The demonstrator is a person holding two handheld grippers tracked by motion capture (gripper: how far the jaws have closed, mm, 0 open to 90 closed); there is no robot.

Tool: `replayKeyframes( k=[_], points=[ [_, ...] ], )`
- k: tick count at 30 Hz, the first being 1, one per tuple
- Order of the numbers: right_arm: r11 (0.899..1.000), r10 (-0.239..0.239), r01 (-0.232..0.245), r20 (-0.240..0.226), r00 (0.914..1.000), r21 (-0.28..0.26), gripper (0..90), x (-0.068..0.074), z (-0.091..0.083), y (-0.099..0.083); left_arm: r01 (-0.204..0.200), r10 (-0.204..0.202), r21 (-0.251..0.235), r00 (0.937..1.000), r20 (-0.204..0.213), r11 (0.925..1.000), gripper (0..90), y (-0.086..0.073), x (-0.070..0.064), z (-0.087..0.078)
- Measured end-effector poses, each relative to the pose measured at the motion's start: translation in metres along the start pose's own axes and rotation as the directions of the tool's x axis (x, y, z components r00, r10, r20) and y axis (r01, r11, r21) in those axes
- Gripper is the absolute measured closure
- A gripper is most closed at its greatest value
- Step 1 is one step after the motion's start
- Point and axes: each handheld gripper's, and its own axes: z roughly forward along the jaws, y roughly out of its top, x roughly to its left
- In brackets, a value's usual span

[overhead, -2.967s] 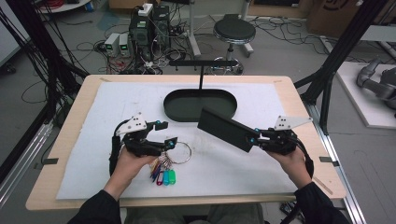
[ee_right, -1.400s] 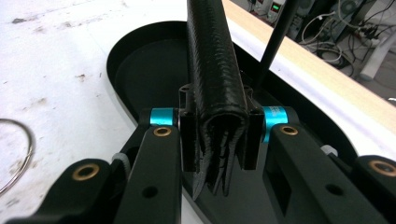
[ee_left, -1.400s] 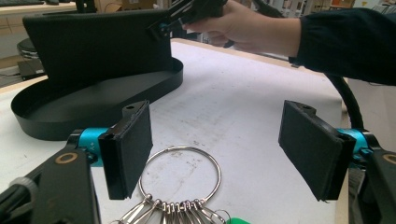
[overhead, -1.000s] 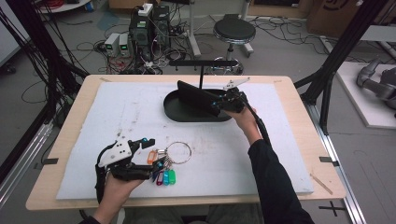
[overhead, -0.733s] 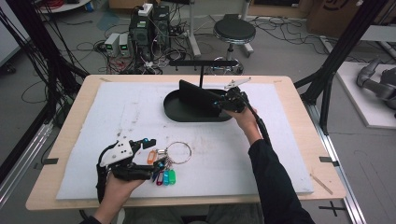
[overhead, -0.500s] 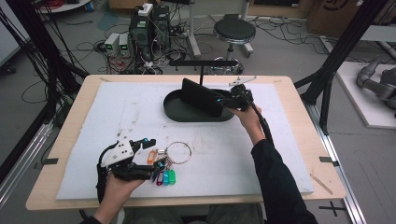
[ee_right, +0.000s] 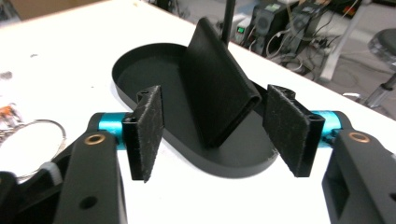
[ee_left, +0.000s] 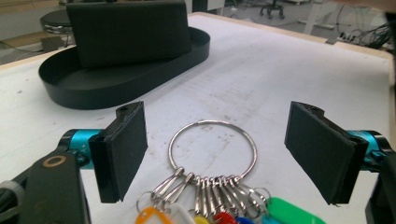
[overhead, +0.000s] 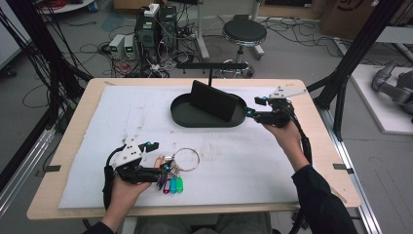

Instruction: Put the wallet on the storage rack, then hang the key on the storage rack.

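Leaning on edge inside the oval tray point(overhead: 185, 117), the black wallet point(overhead: 216, 100) stands released; right gripper point(overhead: 254, 108) gapes just beside the tray, left gripper point(ee_left: 217, 156) wide, straddling the key ring point(ee_left: 212, 147) nearer the person

One tray point(overhead: 180, 113), one wallet point(overhead: 214, 100), one key ring point(overhead: 186, 159)

We find no readable text, label, brand, number or sign. The coloured tags point(overhead: 171, 184) on the key ring point(ee_left: 212, 152) show blank faces, and the far equipment is too blurred for us to read.
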Motion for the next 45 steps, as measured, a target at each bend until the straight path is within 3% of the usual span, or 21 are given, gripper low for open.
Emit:
replayKeyframes(
  k=[2,5,9,13,14,21,27,30,34,37,38,39,41,45],
  points=[
    [1.000,0.003,-0.003,0.005,1.0000,-0.023,37.5,0.003,-0.017,-0.007,0.002,-0.002,-0.001,1.0000,-0.007,1.0000,20.8,0.000,0.001,-0.001],
    [1.000,0.014,-0.014,0.010,0.9999,-0.027,36.6,0.006,-0.028,-0.014,0.035,-0.035,-0.012,0.9988,-0.035,0.9993,19.1,0.000,0.005,-0.006],
    [0.997,0.046,-0.044,0.026,0.9986,-0.063,33.2,0.013,-0.054,-0.040,0.077,-0.079,-0.032,0.9934,-0.083,0.9966,17.8,0.001,0.013,-0.011],
    [0.993,0.084,-0.081,0.036,0.9958,-0.085,31.9,0.017,-0.064,-0.056,0.103,-0.105,-0.032,0.9916,-0.075,0.9942,17.8,0.001,0.016,-0.010],
    [0.989,0.110,-0.105,0.039,0.9932,-0.103,32.1,0.021,-0.070,-0.068,0.113,-0.114,-0.021,0.9918,-0.058,0.9933,17.8,0.003,0.015,-0.009],
    [0.985,0.123,-0.117,0.038,0.9917,-0.128,31.9,0.026,-0.084,-0.077,0.058,-0.059,-0.024,0.9968,-0.053,0.9980,18.1,0.007,0.012,-0.006],
    [0.982,0.137,-0.129,0.046,0.9895,-0.141,31.4,0.026,-0.087,-0.085,0.048,-0.049,-0.011,0.9980,-0.040,0.9988,18.9,0.007,0.021,-0.001],
    [0.982,0.145,-0.137,0.049,0.9883,-0.133,30.0,0.024,-0.086,-0.087,0.063,-0.063,-0.038,0.9980,0.000,0.9973,18.8,0.008,0.026,0.003],
    [0.981,0.147,-0.140,0.050,0.9878,-0.134,27.8,0.021,-0.084,-0.088,0.048,-0.048,-0.058,0.9989,0.003,0.9972,18.8,0.011,0.029,0.003],
    [0.978,0.145,-0.136,0.043,0.9885,-0.159,27.6,0.021,-0.083,-0.091,0.071,-0.070,-0.053,0.9973,0.022,0.9961,19.4,0.014,0.032,0.003],
    [0.976,0.141,-0.130,0.049,0.9888,-0.174,27.6,0.021,-0.082,-0.093,0.090,-0.089,-0.022,0.9953,0.037,0.9957,20.8,0.017,0.036,0.004],
    [0.977,0.141,-0.131,0.048,0.9888,-0.171,27.6,0.021,-0.082,-0.094,0.090,-0.089,-0.022,0.9953,0.037,0.9957,21.1,0.017,0.036,0.004],
    [0.977,0.150,-0.142,0.035,0.9881,-0.157,27.6,0.020,-0.080,-0.095,0.140,-0.140,-0.004,0.9887,0.053,0.9901,20.6,0.020,0.040,0.010],
    [0.979,0.140,-0.132,0.043,0.9892,-0.153,27.6,0.022,-0.081,-0.094,0.160,-0.160,0.010,0.9865,0.035,0.9871,19.9,0.025,0.043,0.019]
  ],
)
